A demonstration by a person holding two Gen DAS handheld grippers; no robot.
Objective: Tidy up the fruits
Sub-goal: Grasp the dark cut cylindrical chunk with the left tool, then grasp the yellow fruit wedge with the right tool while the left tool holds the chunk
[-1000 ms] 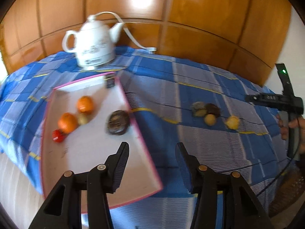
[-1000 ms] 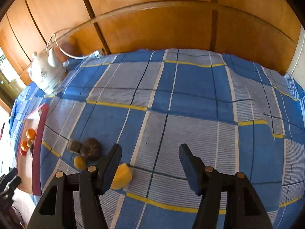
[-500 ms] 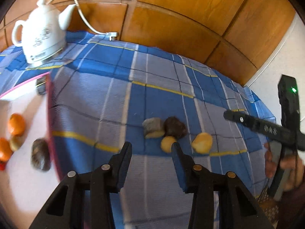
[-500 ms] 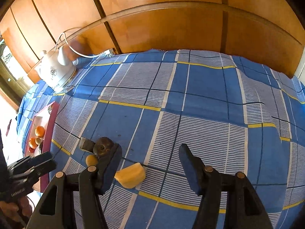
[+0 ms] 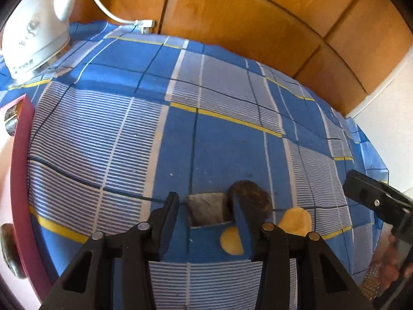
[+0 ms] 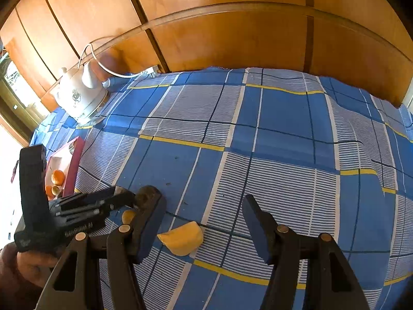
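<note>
My left gripper (image 5: 205,210) is open, low over the blue plaid cloth, its jaws either side of a grey-brown fruit piece (image 5: 206,210). A dark round fruit (image 5: 254,200) sits just right of it, partly behind the right finger. A small yellow fruit (image 5: 231,240) and a larger yellow one (image 5: 295,221) lie beside them. My right gripper (image 6: 202,218) is open and empty above a yellow fruit (image 6: 182,239). The left gripper (image 6: 103,201) shows in the right wrist view beside the dark fruit (image 6: 147,193).
A pink-rimmed white tray (image 5: 22,180) lies at the left with oranges (image 6: 57,177) and a dark fruit (image 5: 10,250) in it. A white electric kettle (image 5: 33,36) with its cord stands at the back left. Wooden panels back the table.
My left gripper has swung right from the tray and dropped close to the loose fruits, now straddling the grey-brown piece. The right gripper has barely moved.
</note>
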